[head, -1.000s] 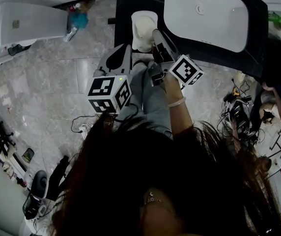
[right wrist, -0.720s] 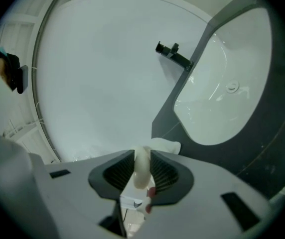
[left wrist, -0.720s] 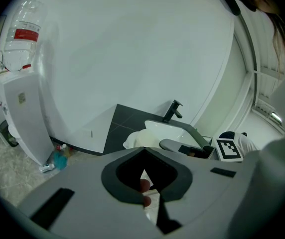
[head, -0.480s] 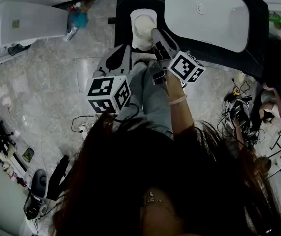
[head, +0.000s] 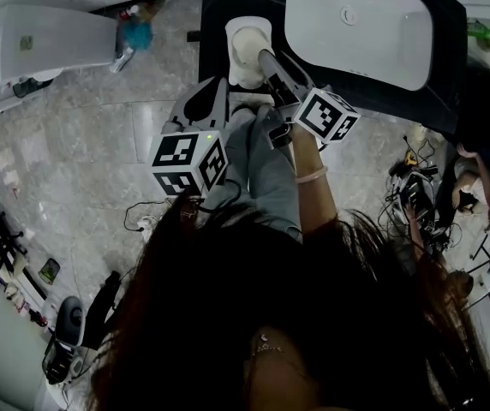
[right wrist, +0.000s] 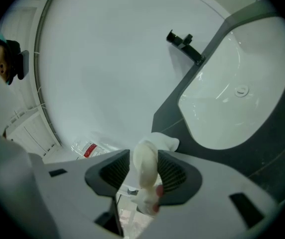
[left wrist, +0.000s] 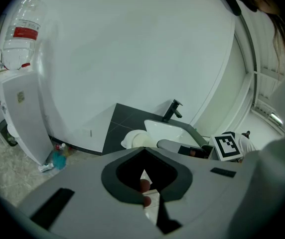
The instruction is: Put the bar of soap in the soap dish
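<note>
The white soap dish (head: pixel 238 71) stands on the dark counter (head: pixel 219 7) left of the sink. My right gripper (head: pixel 262 55) reaches over the dish from the near side. The pale bar of soap (right wrist: pixel 146 166) stands on edge between its jaws, which are opening and look slack on it. Just beyond the soap lies the dish's rim (right wrist: pixel 166 143). My left gripper (head: pixel 218 82) hangs below the counter edge, shut and empty. In the left gripper view its tips (left wrist: pixel 143 149) meet, with the dish (left wrist: pixel 132 139) and the right gripper (left wrist: pixel 172 144) beyond them.
A white sink basin (head: pixel 356 24) with a black faucet (right wrist: pixel 182 41) fills the counter to the right of the dish. A white cabinet (head: pixel 48 37) stands on the left with a water bottle (left wrist: pixel 20 34) on top. Cables and gear (head: pixel 416 195) lie on the tiled floor at the right.
My right gripper has rolled a little and edged further up over the dish, its marker cube shifting right. The left gripper has stayed still.
</note>
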### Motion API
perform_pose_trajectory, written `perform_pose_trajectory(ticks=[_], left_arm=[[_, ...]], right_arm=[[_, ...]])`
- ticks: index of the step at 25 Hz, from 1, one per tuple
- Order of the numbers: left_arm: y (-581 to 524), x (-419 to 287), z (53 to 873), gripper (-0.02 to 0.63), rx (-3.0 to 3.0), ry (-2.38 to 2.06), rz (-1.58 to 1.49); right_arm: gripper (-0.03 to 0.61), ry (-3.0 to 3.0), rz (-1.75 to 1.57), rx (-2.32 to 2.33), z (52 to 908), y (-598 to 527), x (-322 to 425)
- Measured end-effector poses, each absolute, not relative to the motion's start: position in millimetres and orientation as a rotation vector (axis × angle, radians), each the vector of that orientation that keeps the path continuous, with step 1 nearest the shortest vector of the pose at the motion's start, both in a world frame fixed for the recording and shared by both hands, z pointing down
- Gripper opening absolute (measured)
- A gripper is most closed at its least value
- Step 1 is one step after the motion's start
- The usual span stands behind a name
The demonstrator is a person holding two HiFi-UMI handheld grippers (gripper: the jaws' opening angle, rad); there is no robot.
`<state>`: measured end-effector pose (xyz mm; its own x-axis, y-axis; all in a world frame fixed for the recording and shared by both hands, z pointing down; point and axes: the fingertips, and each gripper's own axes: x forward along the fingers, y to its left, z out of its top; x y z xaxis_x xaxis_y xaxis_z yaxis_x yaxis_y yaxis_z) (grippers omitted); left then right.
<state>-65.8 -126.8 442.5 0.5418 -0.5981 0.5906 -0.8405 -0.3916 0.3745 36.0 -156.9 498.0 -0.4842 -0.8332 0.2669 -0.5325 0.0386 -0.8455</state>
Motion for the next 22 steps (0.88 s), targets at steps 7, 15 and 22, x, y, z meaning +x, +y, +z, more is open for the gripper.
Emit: perform_pose_trajectory(ticks=[7, 15, 22], left_arm=[[-127.4, -64.9, 440.9, -0.003, 2.116, -1.160, 0.470], [-125.7, -63.8, 440.4, -0.003, 2.121, -1.153, 0.466], [-124.7, -62.1, 441.7, -0.003, 2.129, -1.155, 0.463]], right_arm=[[0.164, 1.987, -1.409, -1.438, 496.0, -153.3, 45.9], [0.094, 2.014, -1.434, -1.486, 502.0, -151.6, 47.4], [0.094, 2.000, -1.419, -1.505, 503.4, -149.9, 55.1]])
